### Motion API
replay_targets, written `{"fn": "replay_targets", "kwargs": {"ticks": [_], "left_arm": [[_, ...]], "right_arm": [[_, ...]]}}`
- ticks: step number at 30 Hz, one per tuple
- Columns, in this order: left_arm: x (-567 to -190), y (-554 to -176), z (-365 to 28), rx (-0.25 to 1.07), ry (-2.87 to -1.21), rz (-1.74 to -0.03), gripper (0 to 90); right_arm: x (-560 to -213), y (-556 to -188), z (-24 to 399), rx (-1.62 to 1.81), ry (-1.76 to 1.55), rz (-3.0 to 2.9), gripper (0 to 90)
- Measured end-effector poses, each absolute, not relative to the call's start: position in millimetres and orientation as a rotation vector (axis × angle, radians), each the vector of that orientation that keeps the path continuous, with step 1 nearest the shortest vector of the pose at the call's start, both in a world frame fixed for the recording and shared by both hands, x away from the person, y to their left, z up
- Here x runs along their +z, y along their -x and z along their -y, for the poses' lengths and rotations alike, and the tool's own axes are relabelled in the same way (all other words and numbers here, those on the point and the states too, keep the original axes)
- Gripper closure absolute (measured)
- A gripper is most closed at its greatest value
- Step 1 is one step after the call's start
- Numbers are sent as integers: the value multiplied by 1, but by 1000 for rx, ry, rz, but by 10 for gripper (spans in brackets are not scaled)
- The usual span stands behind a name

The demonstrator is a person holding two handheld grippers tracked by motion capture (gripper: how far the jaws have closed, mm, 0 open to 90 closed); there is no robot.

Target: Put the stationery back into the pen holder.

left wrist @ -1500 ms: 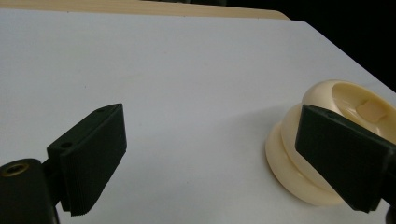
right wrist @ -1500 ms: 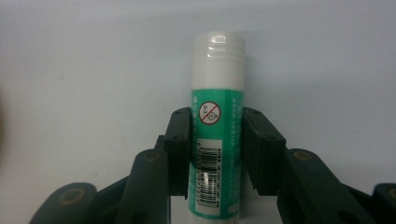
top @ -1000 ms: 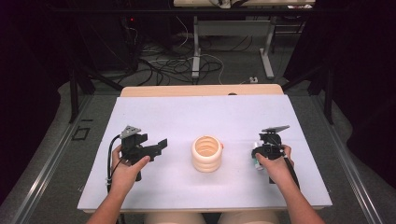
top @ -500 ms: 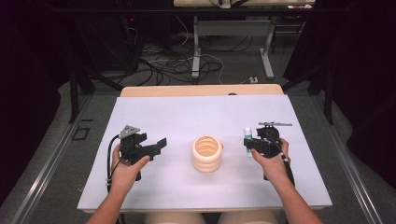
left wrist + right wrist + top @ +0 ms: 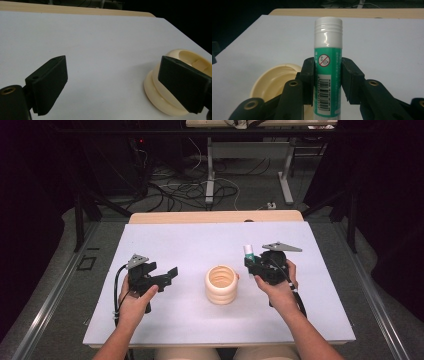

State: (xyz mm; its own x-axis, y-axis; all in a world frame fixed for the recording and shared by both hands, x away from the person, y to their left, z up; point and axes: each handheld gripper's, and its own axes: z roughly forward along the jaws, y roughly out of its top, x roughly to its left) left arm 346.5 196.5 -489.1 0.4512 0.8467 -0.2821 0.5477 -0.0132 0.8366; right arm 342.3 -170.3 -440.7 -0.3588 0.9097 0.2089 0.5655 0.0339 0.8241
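Glue stick [image 5: 328, 72] upright, pinched in the right claw [image 5: 256, 265] just beside the cream cup [image 5: 221, 284]; carrying step under way. Next: centre it over the rim, then release. Left claw [image 5: 167, 276] waits spread, empty.

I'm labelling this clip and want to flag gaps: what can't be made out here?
- Glue stick: right gripper view, its bottom end is cut off by the lower edge; label print too small to read.
- Cream ribbed cup: left gripper view, partly hidden behind a jaw; its contents are unclear.
- Right gripper: high view, pads too small to judge.
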Motion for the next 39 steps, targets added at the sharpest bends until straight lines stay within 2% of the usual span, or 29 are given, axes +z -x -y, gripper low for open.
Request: {"fn": "replay_targets", "kwargs": {"ticks": [16, 39], "left_arm": [[-488, -346, -197, 374, -1674, -1203, 88], [-490, -348, -197, 357, -1685, -1207, 88]], "right_arm": [[-436, -344, 121, 1325, -1349, -2021, 654], [-473, -346, 102, 1296, -1311, -2084, 654]]}}
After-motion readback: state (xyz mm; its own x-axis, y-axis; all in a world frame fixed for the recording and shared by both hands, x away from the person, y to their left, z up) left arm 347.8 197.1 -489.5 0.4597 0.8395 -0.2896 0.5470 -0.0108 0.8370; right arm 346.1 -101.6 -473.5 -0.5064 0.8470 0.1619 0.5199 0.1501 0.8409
